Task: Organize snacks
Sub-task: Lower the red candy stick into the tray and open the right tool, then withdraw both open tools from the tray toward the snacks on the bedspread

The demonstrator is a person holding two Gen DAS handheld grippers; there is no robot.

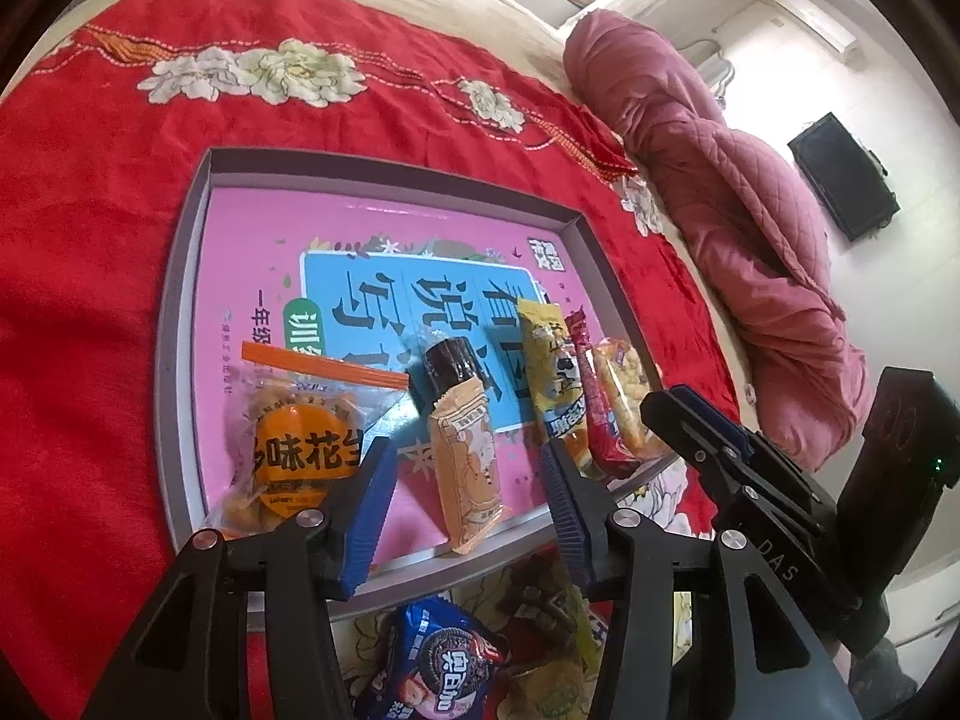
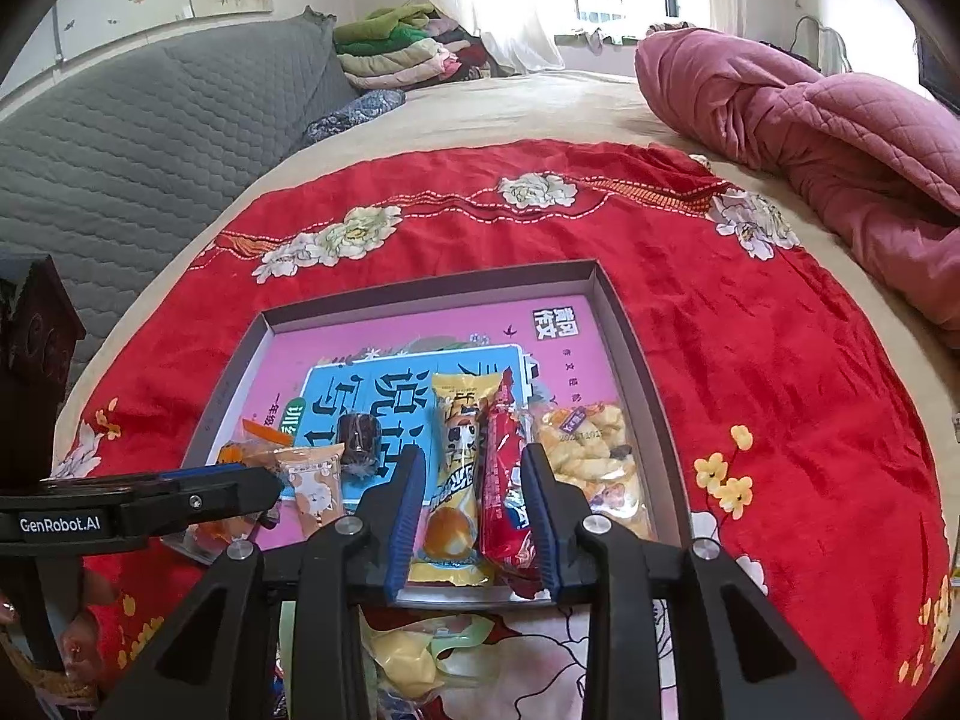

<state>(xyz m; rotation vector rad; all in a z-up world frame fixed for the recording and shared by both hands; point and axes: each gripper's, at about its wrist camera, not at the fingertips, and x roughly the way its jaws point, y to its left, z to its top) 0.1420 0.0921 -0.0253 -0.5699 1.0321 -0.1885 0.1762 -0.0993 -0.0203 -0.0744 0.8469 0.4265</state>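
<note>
A grey tray (image 1: 180,312) (image 2: 630,348) with a pink book cover as its floor lies on a red flowered cloth (image 1: 90,210). Along its near side lie a peanut bag (image 1: 300,450), a dark roll (image 1: 447,363), a beige packet (image 1: 465,462), a yellow packet (image 2: 453,480), a red stick (image 2: 504,480) and a clear bag of crackers (image 2: 591,450). My left gripper (image 1: 465,498) stands open astride the beige packet, pads apart from it. My right gripper (image 2: 474,516) is open, with the yellow packet and red stick lying between its fingers.
Loose snacks lie on the cloth in front of the tray, among them a blue Oreo packet (image 1: 444,660) and a yellow wrapper (image 2: 408,654). A pink quilt (image 2: 810,120) is bunched at the right. A grey padded headboard (image 2: 120,150) rises at the left.
</note>
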